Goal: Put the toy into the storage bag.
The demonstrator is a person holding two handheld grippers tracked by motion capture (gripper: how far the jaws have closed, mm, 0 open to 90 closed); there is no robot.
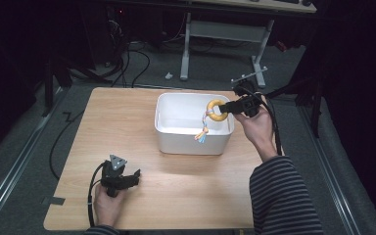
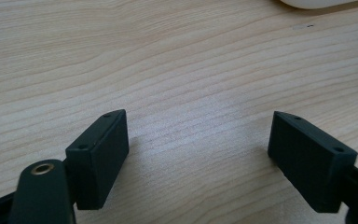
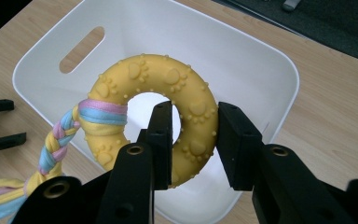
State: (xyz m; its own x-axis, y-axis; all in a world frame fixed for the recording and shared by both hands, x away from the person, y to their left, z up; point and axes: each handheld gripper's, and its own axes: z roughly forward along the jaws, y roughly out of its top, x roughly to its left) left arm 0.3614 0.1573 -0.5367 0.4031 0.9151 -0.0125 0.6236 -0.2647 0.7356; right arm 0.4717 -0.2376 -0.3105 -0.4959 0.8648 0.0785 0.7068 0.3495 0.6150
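Observation:
A yellow ring toy with paw prints and a braided pastel rope tail hangs over the white bin. My right gripper is shut on the ring's rim, one jaw through its hole. From above, the ring toy is above the right side of the white bin, with the right gripper on it and the tail dangling down the bin. My left gripper rests open near the table's front left. Between the left gripper's spread jaws is bare wood.
The wooden table has its front edge close behind the left hand. A striped sleeve crosses the front right corner. Desk legs and cables lie on the dark floor beyond the far edge.

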